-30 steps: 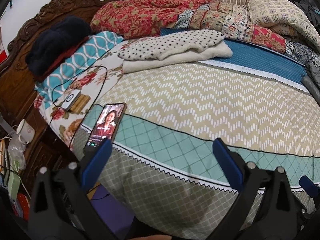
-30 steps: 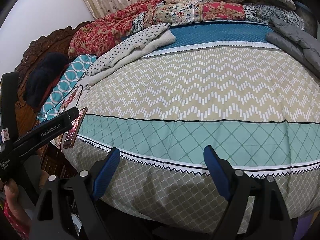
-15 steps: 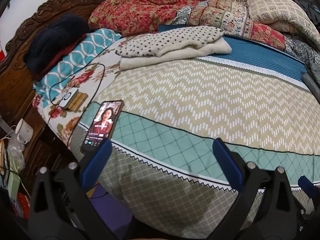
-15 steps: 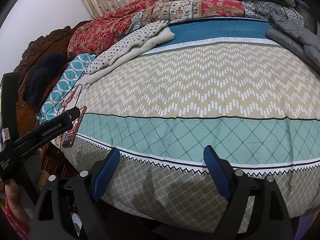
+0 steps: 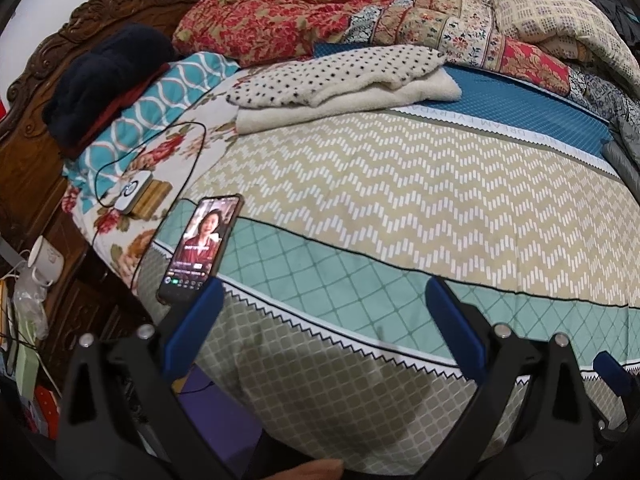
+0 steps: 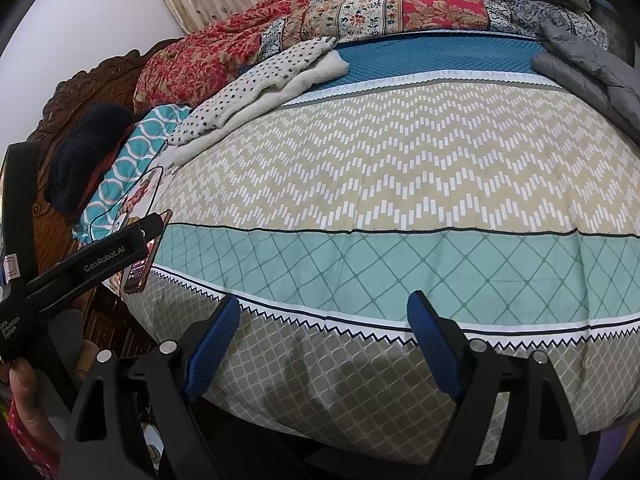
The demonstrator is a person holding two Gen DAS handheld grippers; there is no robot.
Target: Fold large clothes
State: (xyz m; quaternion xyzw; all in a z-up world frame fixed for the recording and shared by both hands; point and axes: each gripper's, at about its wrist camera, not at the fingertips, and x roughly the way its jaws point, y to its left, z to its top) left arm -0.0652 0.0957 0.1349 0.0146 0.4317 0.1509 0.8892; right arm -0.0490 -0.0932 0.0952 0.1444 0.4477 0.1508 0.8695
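Open tongs point(image 5: 320, 320) — patterned bedspread point(image 5: 400, 200), carved headboard point(image 5: 48, 60)

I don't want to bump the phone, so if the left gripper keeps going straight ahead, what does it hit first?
Probably the bedspread, not the phone, which lies left of the open left gripper; depth is unclear.

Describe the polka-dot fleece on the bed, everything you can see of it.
The polka-dot fleece is a cream, fluffy-looking fabric with small dark dots on its outer face and a plain cream, woolly underside showing along its lower edge. It lies loosely folded in flat layers, not neatly squared, at the far side of the bed near the headboard end. It rests partly on the zigzag bedcover, the blue band beyond it, and the floral sheet. Its far edge meets the red floral quilt. Neither gripper touches it.
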